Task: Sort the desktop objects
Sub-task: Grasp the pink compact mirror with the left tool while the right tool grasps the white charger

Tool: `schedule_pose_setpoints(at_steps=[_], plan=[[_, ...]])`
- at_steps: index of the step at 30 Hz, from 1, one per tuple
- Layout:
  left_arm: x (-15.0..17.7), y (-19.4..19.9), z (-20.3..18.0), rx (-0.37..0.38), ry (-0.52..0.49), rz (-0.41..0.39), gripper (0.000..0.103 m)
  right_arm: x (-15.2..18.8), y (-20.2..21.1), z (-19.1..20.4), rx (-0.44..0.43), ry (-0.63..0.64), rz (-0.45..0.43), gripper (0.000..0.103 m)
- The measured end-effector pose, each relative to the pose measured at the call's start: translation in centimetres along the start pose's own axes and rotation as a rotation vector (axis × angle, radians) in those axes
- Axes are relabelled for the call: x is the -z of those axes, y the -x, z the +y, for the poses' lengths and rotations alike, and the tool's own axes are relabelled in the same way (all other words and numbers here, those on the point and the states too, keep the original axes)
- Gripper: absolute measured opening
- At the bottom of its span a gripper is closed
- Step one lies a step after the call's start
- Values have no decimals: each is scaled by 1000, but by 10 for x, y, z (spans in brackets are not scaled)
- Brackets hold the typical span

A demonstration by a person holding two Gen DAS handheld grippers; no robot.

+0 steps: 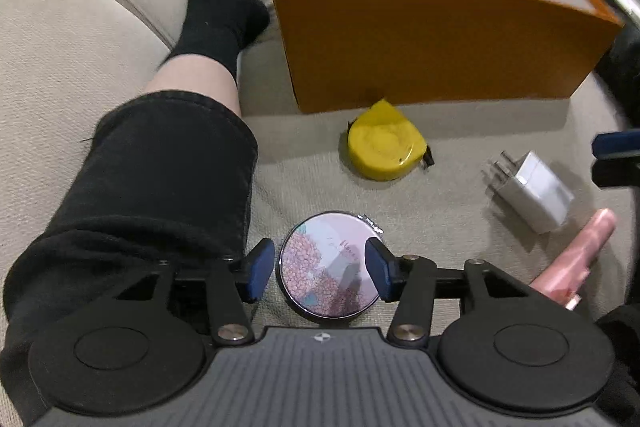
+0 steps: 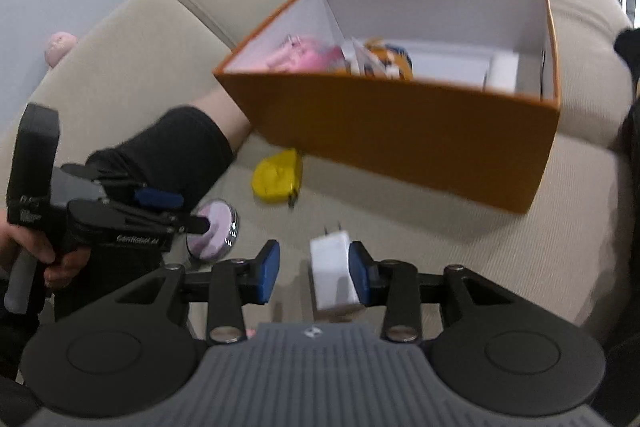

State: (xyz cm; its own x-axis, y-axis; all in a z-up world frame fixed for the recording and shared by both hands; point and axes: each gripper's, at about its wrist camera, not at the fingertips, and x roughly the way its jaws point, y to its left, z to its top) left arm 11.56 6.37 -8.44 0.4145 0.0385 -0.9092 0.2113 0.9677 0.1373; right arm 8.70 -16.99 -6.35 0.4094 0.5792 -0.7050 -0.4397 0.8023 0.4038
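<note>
Both tongs (image 1: 320, 269) (image 2: 314, 271) gape: left over mirror (image 1: 330, 263), right beside charger (image 2: 332, 277).

we see our left gripper (image 1: 320, 273) low over a round mirror (image 1: 326, 265) with a pink floral lid, its blue pads either side and not pressing. the mirror lies on a beige sofa (image 1: 460, 211). past it sit a yellow tape measure (image 1: 382, 149), a white charger (image 1: 534, 191) and a pink tube (image 1: 576, 255). behind stands an orange box (image 1: 432, 43) with pink toys inside. our leg (image 1: 168, 163) in a black sock (image 1: 220, 15) stretches along the left.
</note>
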Motion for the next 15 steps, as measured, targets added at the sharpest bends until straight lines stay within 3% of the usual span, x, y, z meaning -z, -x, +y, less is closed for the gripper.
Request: schedule_pose_setpoints(at_steps=[5,10,13,15], plan=[[-2,-15,-7,-28,-31,61,60,6,-8,2,-19,-4,26,41],[-7,-23,-1,10,-13,97,65,8,-14,0,-41,-15,35,41],[-6,-25,-3,51,-11,111,83,11,-13,-2,-51,-21,34,41],[-4,-29,-12,22,-35,116,85,12,-13,-4,-50,-29,34,41]])
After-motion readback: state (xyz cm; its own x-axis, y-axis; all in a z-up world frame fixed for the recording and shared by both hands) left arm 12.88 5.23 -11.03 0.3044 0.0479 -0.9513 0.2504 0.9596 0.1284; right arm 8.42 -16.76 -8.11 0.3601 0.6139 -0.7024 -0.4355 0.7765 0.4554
